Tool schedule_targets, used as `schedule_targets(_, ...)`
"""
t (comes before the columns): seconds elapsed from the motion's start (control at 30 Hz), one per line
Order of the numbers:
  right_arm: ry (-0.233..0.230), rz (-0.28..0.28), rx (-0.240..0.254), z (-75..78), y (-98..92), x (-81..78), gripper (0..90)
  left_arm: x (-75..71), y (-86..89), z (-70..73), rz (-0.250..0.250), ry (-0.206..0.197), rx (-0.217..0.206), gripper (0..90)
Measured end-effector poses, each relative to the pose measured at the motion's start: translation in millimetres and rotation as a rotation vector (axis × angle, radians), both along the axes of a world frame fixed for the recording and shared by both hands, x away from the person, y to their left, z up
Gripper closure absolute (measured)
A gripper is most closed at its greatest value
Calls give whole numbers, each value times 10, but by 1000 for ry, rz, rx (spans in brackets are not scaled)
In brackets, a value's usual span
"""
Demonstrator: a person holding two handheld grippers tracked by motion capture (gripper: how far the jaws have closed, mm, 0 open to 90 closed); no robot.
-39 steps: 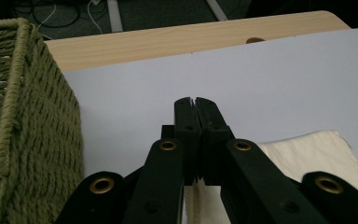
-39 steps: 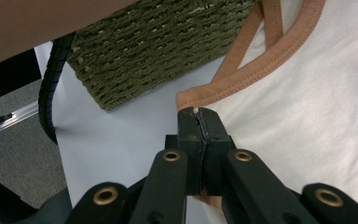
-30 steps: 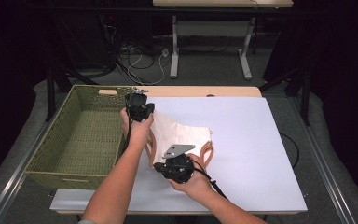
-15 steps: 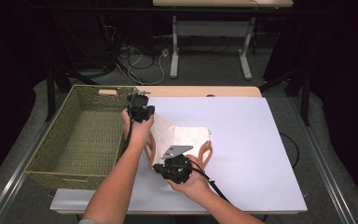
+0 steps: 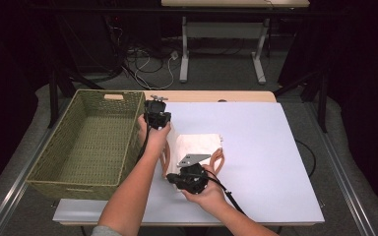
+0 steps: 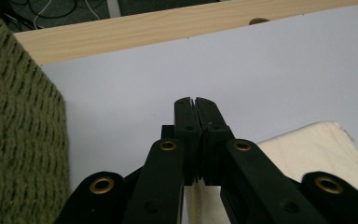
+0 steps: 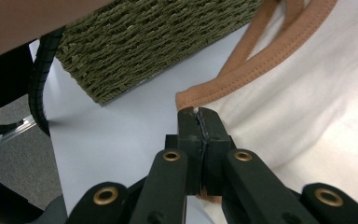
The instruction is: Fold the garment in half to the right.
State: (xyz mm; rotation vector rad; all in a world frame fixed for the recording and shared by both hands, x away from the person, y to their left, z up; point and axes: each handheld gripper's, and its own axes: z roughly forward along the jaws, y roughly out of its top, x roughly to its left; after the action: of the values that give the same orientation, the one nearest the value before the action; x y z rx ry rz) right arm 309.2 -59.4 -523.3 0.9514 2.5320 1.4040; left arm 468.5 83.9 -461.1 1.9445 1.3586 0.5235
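Observation:
A cream garment (image 5: 199, 145) with orange trim (image 7: 242, 77) lies folded on the pale board (image 5: 275, 162). My left gripper (image 5: 157, 119) is at the garment's far left corner, pointing toward the table's far edge. Its jaws are shut, and cream cloth (image 6: 307, 154) runs under and between them. My right gripper (image 5: 171, 178) is at the garment's near left corner and points at the basket. In the right gripper view its jaws (image 7: 199, 114) are shut on the orange-trimmed edge. The hands hide part of the garment's left side.
A green woven basket (image 5: 130, 147) stands at the board's left, close to both grippers (image 6: 18, 130) (image 7: 158, 42). A strip of wooden table (image 6: 144, 32) runs behind the board. The right gripper's cable (image 5: 229, 196) trails toward the near edge.
My left hand has shifted a little to the right and nearer, and the garment's left part looks narrower. The right hand has kept still.

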Motion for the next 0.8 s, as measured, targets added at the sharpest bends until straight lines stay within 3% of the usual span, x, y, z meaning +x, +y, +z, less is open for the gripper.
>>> schedule_targets(0.43, -7, -20, 21, 96, -285, -23, 892, 15, -312, 78, -55, -20, 6, 885)
schedule_targets(0.8, -5, -28, 3, 90, -454, -34, 893, 27, -484, 70, -85, -27, 7, 885)
